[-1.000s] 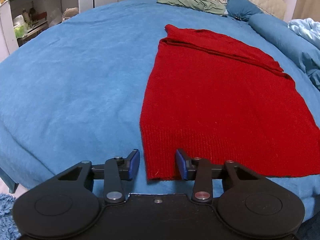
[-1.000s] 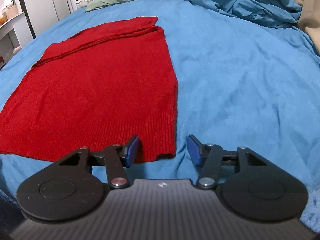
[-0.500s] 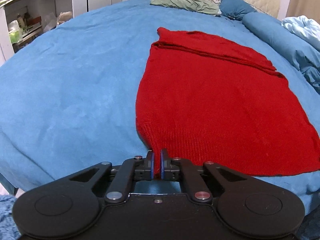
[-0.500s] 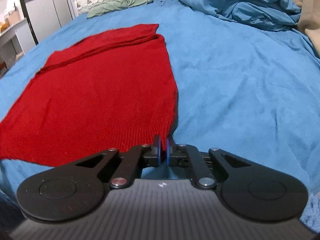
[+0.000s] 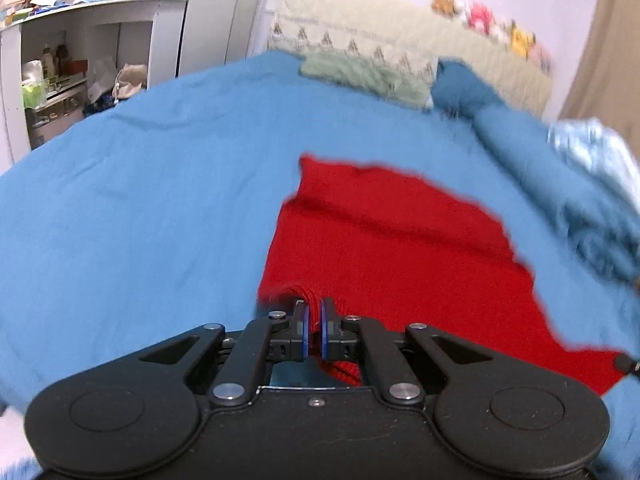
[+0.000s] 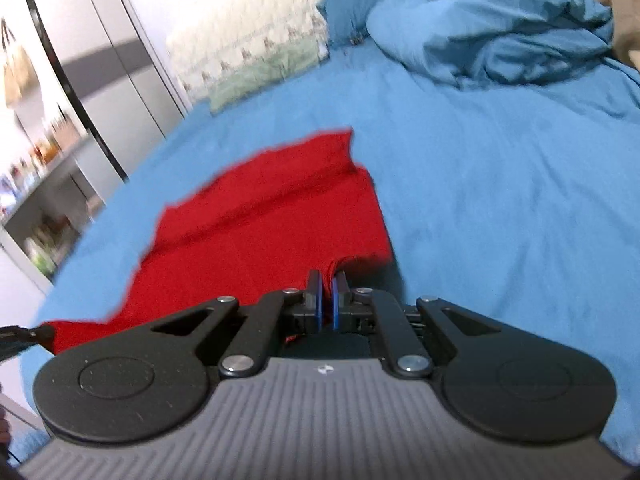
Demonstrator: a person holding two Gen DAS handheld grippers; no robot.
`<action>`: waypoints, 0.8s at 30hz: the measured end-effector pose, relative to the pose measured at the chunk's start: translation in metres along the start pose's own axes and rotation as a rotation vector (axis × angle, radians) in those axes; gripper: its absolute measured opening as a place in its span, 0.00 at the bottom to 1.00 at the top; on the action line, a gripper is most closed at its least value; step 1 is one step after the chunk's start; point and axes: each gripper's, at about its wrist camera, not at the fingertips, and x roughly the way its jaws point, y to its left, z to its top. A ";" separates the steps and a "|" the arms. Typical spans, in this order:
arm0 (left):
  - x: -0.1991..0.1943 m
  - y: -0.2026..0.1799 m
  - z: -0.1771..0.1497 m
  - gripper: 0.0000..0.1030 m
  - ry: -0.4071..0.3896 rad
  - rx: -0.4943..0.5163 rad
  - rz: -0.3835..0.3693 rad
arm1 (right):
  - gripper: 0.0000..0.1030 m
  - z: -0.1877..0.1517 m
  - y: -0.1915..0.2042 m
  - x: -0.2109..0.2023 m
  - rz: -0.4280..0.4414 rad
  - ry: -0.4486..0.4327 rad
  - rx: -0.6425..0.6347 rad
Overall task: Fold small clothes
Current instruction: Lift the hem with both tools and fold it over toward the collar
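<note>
A red knitted sweater (image 5: 400, 248) lies on the blue bedspread (image 5: 140, 220), its sleeves folded in at the far end. My left gripper (image 5: 314, 312) is shut on the sweater's near left hem corner and holds it raised above the bed. My right gripper (image 6: 327, 286) is shut on the near right hem corner of the sweater (image 6: 260, 232) and holds it raised too. The hem hangs between both grippers. The right gripper's tip shows at the right edge of the left wrist view (image 5: 628, 364).
A white shelf unit (image 5: 60, 60) with clutter stands left of the bed. Pillows and a cream headboard (image 5: 400, 60) lie at the far end. A bunched blue duvet (image 6: 500, 32) lies on the bed's right side. Grey wardrobe doors (image 6: 100, 60) stand at the left.
Both grippers closed on the hem corners, then lifted them off the bed and carried them forward toward the sweater's far end. Both views now tilt up and blur.
</note>
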 end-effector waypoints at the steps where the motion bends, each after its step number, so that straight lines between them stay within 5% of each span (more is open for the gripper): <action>1: 0.005 -0.003 0.015 0.05 -0.022 -0.005 -0.007 | 0.19 0.015 0.002 0.004 0.019 -0.015 0.012; 7: 0.072 -0.018 0.128 0.05 -0.123 -0.037 -0.011 | 0.19 0.132 0.025 0.066 0.070 -0.131 -0.019; 12: 0.176 -0.027 0.194 0.05 -0.154 -0.027 0.068 | 0.19 0.212 0.035 0.184 0.023 -0.120 -0.058; 18: 0.323 -0.026 0.185 0.05 -0.042 0.004 0.164 | 0.19 0.210 0.013 0.343 -0.055 0.005 -0.057; 24: 0.365 -0.004 0.172 0.05 -0.011 -0.044 0.182 | 0.20 0.198 -0.008 0.391 -0.051 0.004 -0.012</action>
